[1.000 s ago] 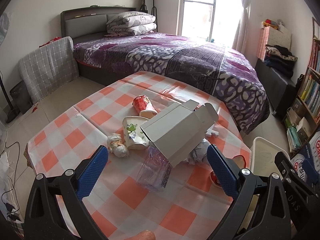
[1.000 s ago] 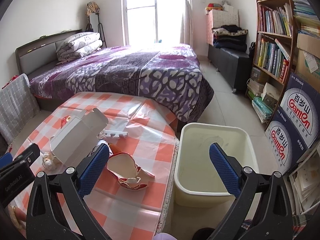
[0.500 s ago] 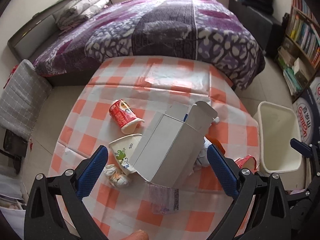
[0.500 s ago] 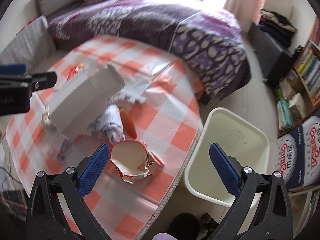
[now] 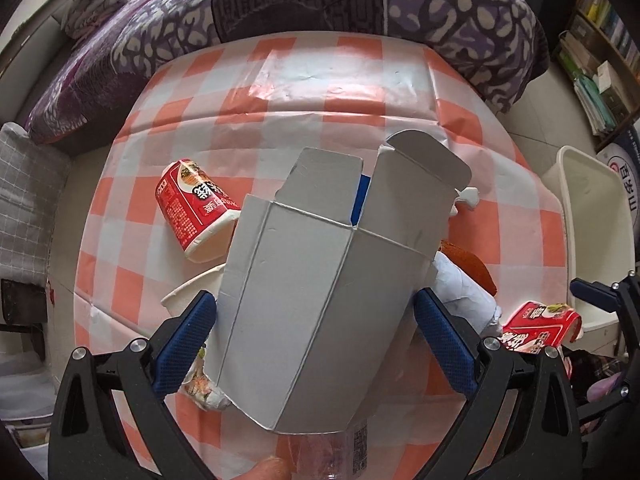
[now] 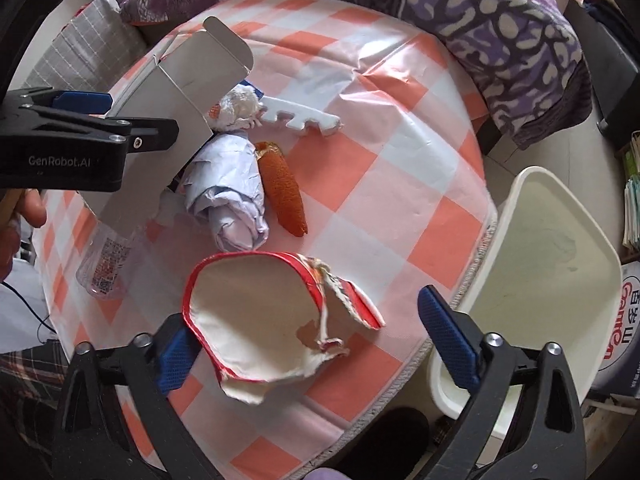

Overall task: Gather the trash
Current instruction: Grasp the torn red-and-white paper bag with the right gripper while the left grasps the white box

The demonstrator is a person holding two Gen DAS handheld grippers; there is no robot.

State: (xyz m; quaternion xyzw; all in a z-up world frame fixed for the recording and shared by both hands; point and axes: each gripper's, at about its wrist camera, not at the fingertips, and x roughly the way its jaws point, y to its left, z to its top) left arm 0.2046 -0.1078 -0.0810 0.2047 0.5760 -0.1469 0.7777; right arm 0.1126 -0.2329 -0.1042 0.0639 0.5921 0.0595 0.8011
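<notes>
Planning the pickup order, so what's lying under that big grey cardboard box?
The grey cardboard box leans over a clear plastic bottle, a white paper cup and crumpled white paper. Anything deeper underneath is covered.

On the table (image 6: 400, 152), the torn cup (image 6: 260, 320) lies before the paper wad (image 6: 228, 196); the bin (image 6: 560, 272) stands right of it

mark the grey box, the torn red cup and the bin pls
grey box (image 5: 316, 312), left wrist view, middle of its broad side panel
torn red cup (image 6: 256, 320), right wrist view, cream inside wall
bin (image 6: 560, 248), right wrist view, bare inner floor
</notes>
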